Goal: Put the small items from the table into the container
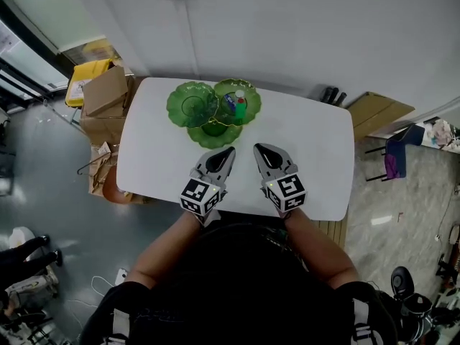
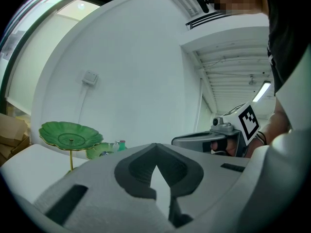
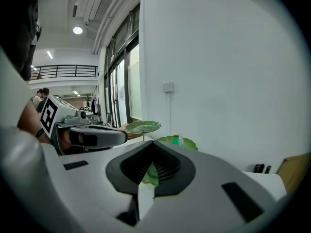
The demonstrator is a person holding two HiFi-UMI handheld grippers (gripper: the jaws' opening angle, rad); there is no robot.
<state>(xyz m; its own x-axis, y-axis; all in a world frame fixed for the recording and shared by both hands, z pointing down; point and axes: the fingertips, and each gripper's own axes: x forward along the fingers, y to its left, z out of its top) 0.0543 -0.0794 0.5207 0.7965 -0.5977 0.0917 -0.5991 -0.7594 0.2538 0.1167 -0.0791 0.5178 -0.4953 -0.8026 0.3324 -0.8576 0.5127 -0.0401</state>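
Observation:
A green lotus-leaf container [image 1: 180, 105] with three dishes stands at the far side of the white table [image 1: 316, 142]. Its right dish holds a small green-capped bottle [image 1: 240, 97] and a blue item. Both grippers hover side by side over the table's near half, a little short of the container. My left gripper [image 1: 228, 151] is shut and empty, and so is my right gripper [image 1: 256, 148]. In the left gripper view the tall leaf dish [image 2: 70, 132] and the bottle [image 2: 121, 144] show ahead. The right gripper view shows the container [image 3: 143, 126] beyond the closed jaws.
Cardboard boxes [image 1: 106, 95] and a yellow bag [image 1: 86, 77] stand off the table's left end. A wooden board [image 1: 377, 110] and a chair [image 1: 394, 157] stand to its right. A white wall runs right behind the table.

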